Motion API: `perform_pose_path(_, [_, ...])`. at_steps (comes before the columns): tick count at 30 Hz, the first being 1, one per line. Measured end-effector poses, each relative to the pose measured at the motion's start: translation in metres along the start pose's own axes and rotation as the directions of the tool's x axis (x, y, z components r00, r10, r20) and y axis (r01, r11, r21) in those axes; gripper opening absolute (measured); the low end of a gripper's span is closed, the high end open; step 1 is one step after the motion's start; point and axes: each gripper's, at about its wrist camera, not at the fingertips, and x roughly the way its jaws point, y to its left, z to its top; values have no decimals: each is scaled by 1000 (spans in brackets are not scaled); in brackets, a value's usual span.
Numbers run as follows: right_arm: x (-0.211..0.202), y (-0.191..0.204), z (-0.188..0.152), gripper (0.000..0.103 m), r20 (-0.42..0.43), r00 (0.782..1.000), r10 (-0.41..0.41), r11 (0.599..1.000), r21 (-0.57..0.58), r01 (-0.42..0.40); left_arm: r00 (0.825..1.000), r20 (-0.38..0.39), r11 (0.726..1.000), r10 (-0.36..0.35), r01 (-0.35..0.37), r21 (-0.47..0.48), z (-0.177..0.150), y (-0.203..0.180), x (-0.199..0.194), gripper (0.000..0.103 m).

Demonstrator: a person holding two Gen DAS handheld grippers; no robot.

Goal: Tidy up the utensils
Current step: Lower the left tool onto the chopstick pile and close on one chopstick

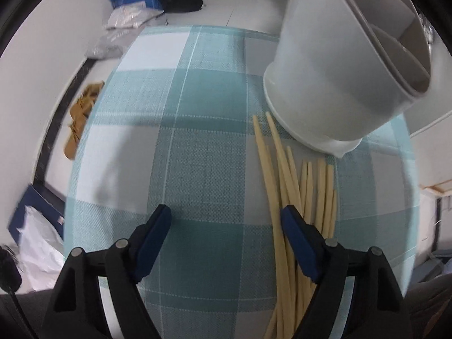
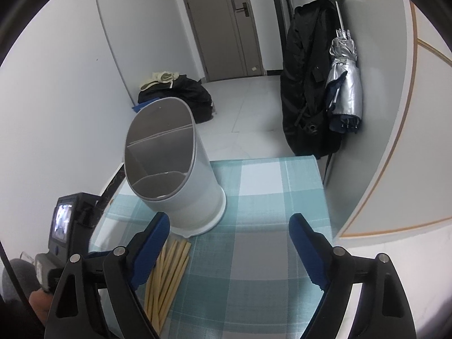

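Claws over a checked cloth (image 1: pixel 203 141), both released and gripping nothing: left claw (image 1: pixel 226 214) with chopsticks (image 1: pixel 308 186) under its right finger, right claw (image 2: pixel 230 223) with them beneath its left finger, a divided holder (image 2: pixel 175 169) standing just beyond.

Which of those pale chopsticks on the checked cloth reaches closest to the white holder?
The second chopstick from the left in the left wrist view: its tip comes right up to the base of the white holder, while the others' tips end further back.
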Motion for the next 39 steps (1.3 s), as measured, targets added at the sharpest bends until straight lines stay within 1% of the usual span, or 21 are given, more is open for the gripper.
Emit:
perform_pose_path(2, [0,-2,0,86,0,1000,1,1000,5,-1,1000,-7,1000,-12,12,-10,1,3,0,76])
perform_pose_path(3, [-1,-2,0,86,0,1000,3,1000,9,-3,1000,-5,1000,-8,8,-16,0,5,-1,71])
perform_pose_path(6, [-2,-2,0,86,-1,1000,7,1000,13,-7,1000,-2,1000,-2,2,-11,-1,10,-5,61])
perform_pose_path(9, [-3,-1,0,86,-1,1000,12,1000,14,-12,1000,2,1000,-17,17,-13,-3,12,-4,57])
perform_pose_path(12, [-4,0,0,86,1,1000,16,1000,12,-16,999,11,999,-35,35,-23,-4,13,-6,57])
perform_pose_path(14, [-4,1,0,86,3,1000,17,1000,10,-17,1000,24,1000,-17,18,-25,-4,11,-7,57])
perform_pose_path(15, [-4,1,1,86,5,1000,17,1000,10,-17,1000,17,1000,-2,3,-24,-5,11,-6,57])
perform_pose_path(16, [-4,1,1,86,6,1000,18,1000,9,-18,1000,7,1000,0,0,-26,1,12,1,57])
perform_pose_path(18, [-4,2,1,86,8,1000,17,1000,7,-17,1000,6,1000,-1,1,-31,3,11,1,57])
perform_pose_path(22, [-4,1,1,86,9,1000,16,1000,9,-16,1000,-5,1000,23,-23,1,3,5,2,57])
perform_pose_path(26, [-5,0,1,86,12,1000,18,1000,12,-18,1000,-11,1000,21,-21,10,5,9,3,57])
perform_pose_path(28, [-6,1,1,86,16,1000,17,1000,11,-18,1000,-8,1000,-3,3,3,8,12,2,57])
perform_pose_path(30, [-7,1,1,86,18,1000,18,1000,11,-18,1000,7,1000,-10,10,2,8,12,-3,57])
perform_pose_path(32, [-7,1,1,86,18,1000,18,1000,11,-18,1000,6,1000,-16,16,17,7,10,-2,57])
perform_pose_path(36, [-6,1,1,86,15,1000,19,1000,14,-19,1000,-16,999,-14,15,32,5,8,4,57])
perform_pose_path(39, [-7,1,1,86,17,1000,20,1000,19,-20,1000,-20,999,5,-4,52,7,6,5,57])
